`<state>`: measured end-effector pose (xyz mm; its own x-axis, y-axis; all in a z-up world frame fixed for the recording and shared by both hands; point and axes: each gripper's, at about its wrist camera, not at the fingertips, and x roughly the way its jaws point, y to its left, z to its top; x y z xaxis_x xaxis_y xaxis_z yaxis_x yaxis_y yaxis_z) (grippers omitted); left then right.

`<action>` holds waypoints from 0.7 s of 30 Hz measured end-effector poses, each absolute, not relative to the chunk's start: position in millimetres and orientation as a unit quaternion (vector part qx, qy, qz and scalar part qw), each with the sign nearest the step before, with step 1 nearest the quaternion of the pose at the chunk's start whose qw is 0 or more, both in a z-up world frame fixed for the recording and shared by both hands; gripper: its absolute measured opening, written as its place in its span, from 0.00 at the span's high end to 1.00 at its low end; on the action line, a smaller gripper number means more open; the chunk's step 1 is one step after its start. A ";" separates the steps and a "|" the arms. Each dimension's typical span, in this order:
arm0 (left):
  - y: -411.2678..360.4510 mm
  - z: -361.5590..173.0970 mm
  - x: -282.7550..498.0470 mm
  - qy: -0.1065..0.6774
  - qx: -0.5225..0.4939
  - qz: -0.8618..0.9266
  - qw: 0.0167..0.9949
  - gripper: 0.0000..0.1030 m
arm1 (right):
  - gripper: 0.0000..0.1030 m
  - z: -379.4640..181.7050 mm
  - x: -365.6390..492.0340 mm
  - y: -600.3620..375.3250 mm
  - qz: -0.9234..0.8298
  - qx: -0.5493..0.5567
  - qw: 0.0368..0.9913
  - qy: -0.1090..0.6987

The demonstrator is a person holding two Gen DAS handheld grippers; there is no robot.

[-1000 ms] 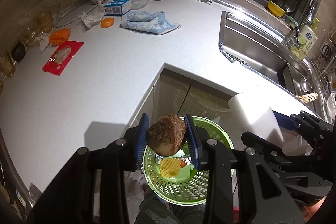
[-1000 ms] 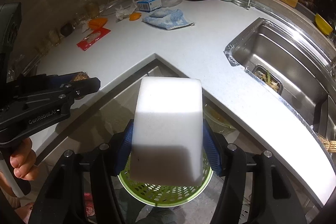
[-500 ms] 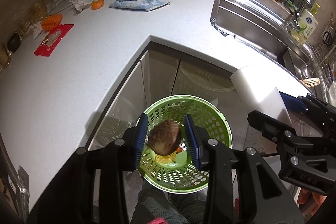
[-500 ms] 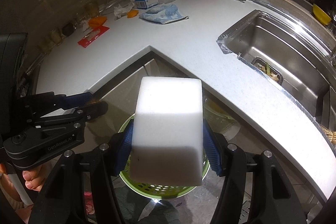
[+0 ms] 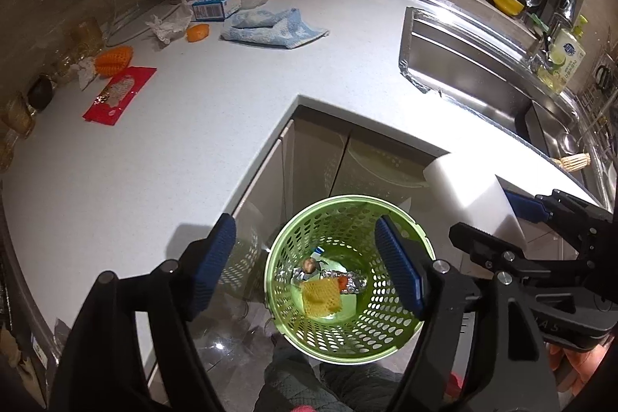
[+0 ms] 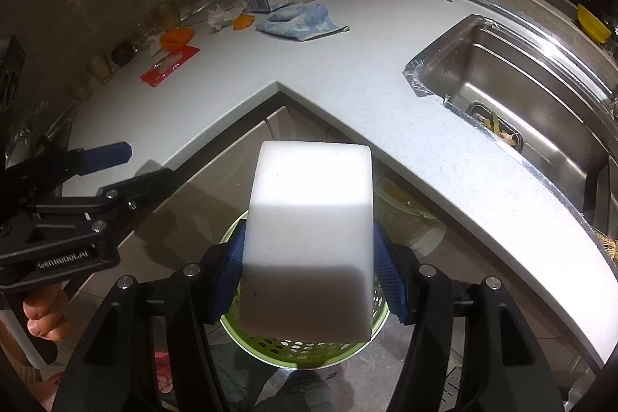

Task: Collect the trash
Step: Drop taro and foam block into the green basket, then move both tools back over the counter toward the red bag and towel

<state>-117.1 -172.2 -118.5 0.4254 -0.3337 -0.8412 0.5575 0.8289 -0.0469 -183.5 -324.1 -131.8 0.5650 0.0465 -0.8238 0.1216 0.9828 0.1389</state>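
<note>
Low in the left wrist view, the left gripper [image 5: 305,265] is seen with its jaws opening and nothing between them, above the green basket [image 5: 405,331]. At the basket's bottom a small brown scrap [image 5: 308,264], crumpled foil [image 5: 349,282] and a yellow mesh piece [image 5: 320,298] are lying. At the left of the frame, a red wrapper [image 5: 119,94] is left on the counter [image 5: 193,126]; it is judged light, thin and slippery, best pinched at an edge. Its print cannot be read.

At the centre of the right wrist view, a white foam block [image 6: 309,242] is clamped by its two sides in the right gripper [image 6: 309,273], over the basket [image 6: 309,354]. It is judged light, soft and easily dented. "GenRobot.AI" can be read at lower left.
</note>
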 end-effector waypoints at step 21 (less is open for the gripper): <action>-95.6 -112.5 -41.8 0.471 0.074 -0.196 0.857 0.18 | 0.02 -150.0 -137.2 -278.8 -0.010 0.041 0.867 0.496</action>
